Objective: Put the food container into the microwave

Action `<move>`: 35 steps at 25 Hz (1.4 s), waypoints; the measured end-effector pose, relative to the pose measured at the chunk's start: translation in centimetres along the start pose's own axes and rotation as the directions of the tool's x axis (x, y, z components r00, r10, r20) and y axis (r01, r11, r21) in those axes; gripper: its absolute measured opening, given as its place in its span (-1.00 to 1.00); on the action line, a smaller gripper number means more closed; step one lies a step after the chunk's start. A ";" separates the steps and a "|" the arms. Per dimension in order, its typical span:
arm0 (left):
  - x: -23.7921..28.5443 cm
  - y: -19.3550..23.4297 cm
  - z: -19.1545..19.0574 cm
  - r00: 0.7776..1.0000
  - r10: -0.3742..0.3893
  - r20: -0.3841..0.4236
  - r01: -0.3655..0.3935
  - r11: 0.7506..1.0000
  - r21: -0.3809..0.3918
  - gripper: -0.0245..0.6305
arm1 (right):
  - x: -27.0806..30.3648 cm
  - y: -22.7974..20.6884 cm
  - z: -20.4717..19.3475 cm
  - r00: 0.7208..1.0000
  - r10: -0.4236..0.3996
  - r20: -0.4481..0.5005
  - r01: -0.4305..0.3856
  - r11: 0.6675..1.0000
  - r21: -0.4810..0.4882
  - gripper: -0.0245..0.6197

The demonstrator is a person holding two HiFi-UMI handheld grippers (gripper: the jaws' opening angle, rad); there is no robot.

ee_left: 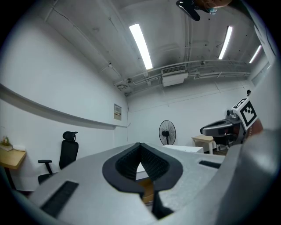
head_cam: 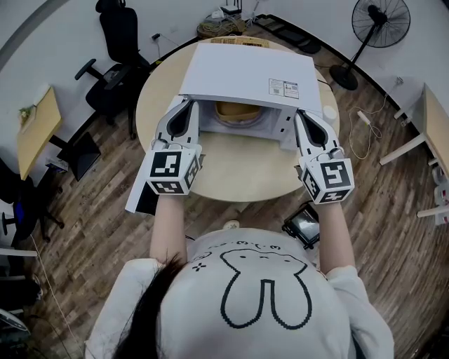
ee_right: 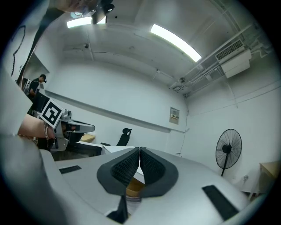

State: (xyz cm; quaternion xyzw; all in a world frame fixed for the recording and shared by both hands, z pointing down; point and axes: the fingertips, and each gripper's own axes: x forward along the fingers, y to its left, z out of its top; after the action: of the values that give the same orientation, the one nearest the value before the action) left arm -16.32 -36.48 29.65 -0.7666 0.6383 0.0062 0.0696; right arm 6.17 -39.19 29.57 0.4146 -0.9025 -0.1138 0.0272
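Observation:
A white microwave (head_cam: 245, 73) stands on the round table (head_cam: 238, 168) with its door (head_cam: 140, 193) swung out to the left. Inside its cavity sits the tan food container (head_cam: 235, 110). My left gripper (head_cam: 188, 104) points at the cavity's left edge and my right gripper (head_cam: 300, 113) at its right edge, both outside the container. Neither holds anything. In the left gripper view the jaws meet at their tips (ee_left: 140, 145), with the container (ee_left: 148, 191) showing below them. The right gripper's jaws (ee_right: 139, 151) also touch, above the container (ee_right: 134, 186).
Black office chairs (head_cam: 116, 42) stand behind the table on the left, beside a wooden desk (head_cam: 38, 130). A standing fan (head_cam: 379, 21) is at the back right, and another desk (head_cam: 435, 126) at the right edge. A black device (head_cam: 303, 223) lies on the floor.

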 end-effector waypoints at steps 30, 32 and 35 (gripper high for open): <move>0.6 0.8 0.7 1.000 -0.004 0.014 0.004 0.999 0.037 -0.90 | 0.1 -0.2 0.4 0.999 -0.046 0.018 0.046 0.999 0.006 -0.83; 0.7 1.0 0.6 1.000 -0.004 0.015 0.003 0.999 0.035 -0.90 | 0.3 -0.2 0.4 0.999 -0.045 0.019 0.045 0.999 0.007 -0.83; 0.7 1.0 0.5 1.000 -0.006 0.014 0.005 0.999 0.035 -0.90 | 0.3 -0.2 0.3 0.999 -0.046 0.017 0.046 0.999 0.011 -0.83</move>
State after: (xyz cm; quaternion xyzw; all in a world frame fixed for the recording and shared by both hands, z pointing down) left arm -17.10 -37.31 28.99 -0.7669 0.6358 0.0005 0.0873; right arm 6.03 -39.49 29.27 0.4344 -0.8934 -0.1134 0.0145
